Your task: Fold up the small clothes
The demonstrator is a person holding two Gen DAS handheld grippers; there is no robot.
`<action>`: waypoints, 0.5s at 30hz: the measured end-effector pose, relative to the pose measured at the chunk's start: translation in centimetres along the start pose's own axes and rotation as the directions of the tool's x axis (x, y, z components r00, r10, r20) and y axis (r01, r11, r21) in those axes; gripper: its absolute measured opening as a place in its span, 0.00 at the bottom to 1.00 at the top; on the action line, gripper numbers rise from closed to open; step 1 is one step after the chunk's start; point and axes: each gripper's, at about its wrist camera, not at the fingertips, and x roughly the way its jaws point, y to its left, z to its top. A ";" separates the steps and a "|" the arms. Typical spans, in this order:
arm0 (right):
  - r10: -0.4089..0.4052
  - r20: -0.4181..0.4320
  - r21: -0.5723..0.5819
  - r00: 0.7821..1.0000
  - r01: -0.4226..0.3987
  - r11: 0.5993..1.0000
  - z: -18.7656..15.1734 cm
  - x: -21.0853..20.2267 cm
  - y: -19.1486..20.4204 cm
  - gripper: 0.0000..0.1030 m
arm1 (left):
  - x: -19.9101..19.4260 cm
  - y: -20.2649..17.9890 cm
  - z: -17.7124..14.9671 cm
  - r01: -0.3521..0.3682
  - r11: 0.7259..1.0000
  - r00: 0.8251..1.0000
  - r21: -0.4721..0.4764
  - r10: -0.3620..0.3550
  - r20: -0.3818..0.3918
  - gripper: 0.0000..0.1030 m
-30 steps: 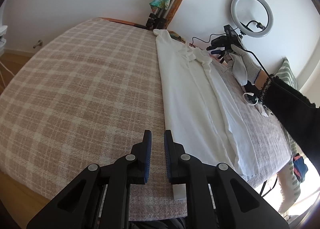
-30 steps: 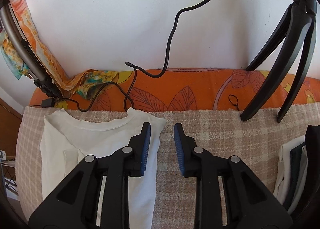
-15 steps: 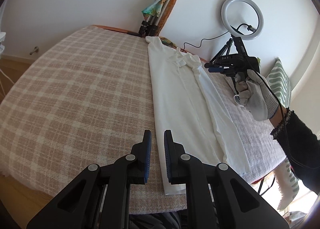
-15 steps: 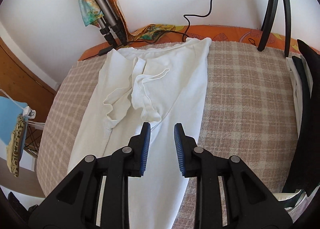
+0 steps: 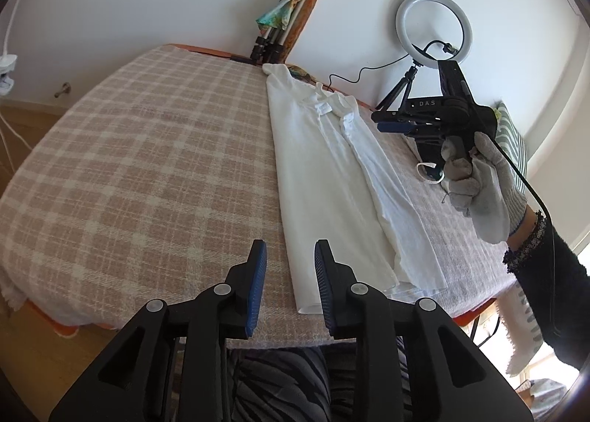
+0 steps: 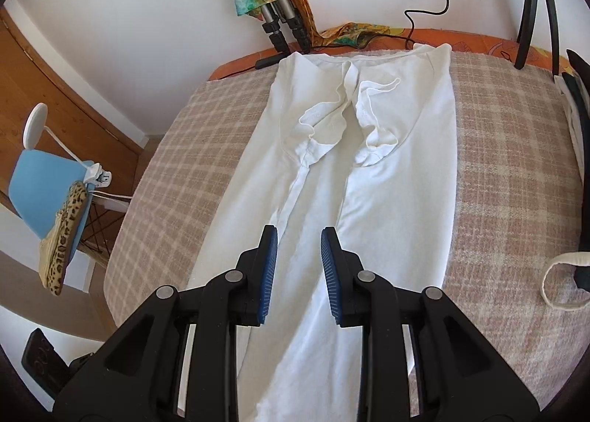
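2 grippers spread | left gripper (image 5: 287,285) – beside white shirt (image 5: 324,178) hem | right gripper (image 6: 299,272) – above its middle

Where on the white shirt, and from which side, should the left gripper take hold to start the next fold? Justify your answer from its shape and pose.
Probably the near hem corner of the white shirt, approached from the bed's near edge. The shirt lies flat and long, sides already folded inward, and that corner sits just ahead of the open left gripper, offering a free edge to pinch and carry toward the collar.
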 end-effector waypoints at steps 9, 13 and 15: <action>0.009 -0.051 0.140 0.999 -0.002 0.990 -12.9 -5.9 -2.9 0.46 | 2.2 0.7 -0.4 0.124 0.988 0.983 -0.097 -0.135 -0.124 0.25; 0.063 -0.074 0.213 0.995 -0.045 0.976 -17.3 -6.0 -4.0 0.46 | 3.3 1.0 -0.5 0.138 0.981 0.973 -0.134 -0.160 -0.165 0.25; 0.098 -0.080 0.242 0.992 -0.076 0.967 -19.0 -5.9 -4.4 0.46 | 3.7 0.9 -0.4 0.151 0.978 0.967 -0.145 -0.177 -0.182 0.25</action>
